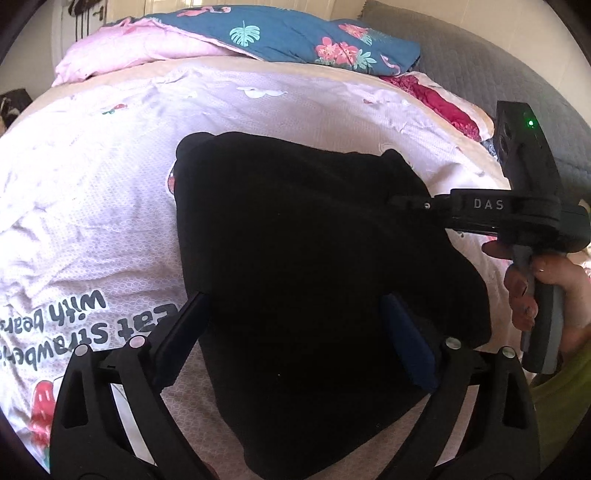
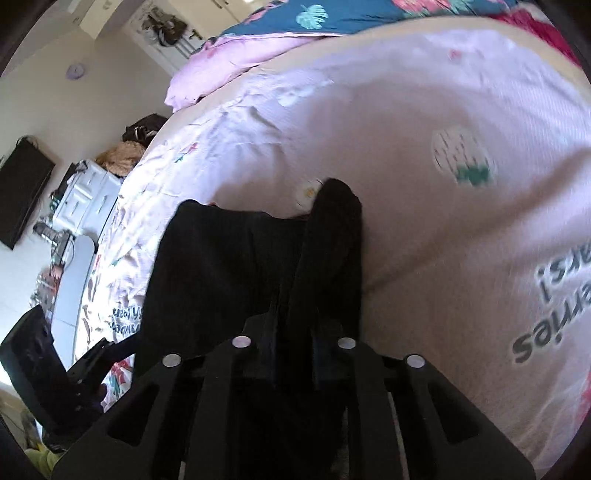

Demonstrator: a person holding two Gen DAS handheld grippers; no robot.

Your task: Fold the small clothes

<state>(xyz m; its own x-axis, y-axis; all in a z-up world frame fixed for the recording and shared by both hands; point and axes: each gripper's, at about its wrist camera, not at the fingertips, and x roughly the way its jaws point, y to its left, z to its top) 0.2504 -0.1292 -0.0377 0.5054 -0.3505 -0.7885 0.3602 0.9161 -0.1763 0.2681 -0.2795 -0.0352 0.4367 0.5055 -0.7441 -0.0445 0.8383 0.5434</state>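
A black garment (image 1: 314,266) lies on the pink printed bedsheet (image 1: 92,206). My left gripper (image 1: 295,332) is open, its two fingers spread over the garment's near part. My right gripper (image 1: 397,202) comes in from the right in the left wrist view and is shut on the garment's right edge. In the right wrist view the right gripper (image 2: 293,328) has its jaws close together, pinching a raised fold of the black garment (image 2: 325,251). The left gripper (image 2: 96,354) shows at the lower left there.
A blue floral quilt (image 1: 295,33) and a pink blanket (image 1: 147,51) are piled at the bed's far end. A red cloth (image 1: 439,103) lies at the far right. Grey bedding (image 1: 517,74) is beyond. White drawers (image 2: 85,199) and a black TV (image 2: 22,192) stand beside the bed.
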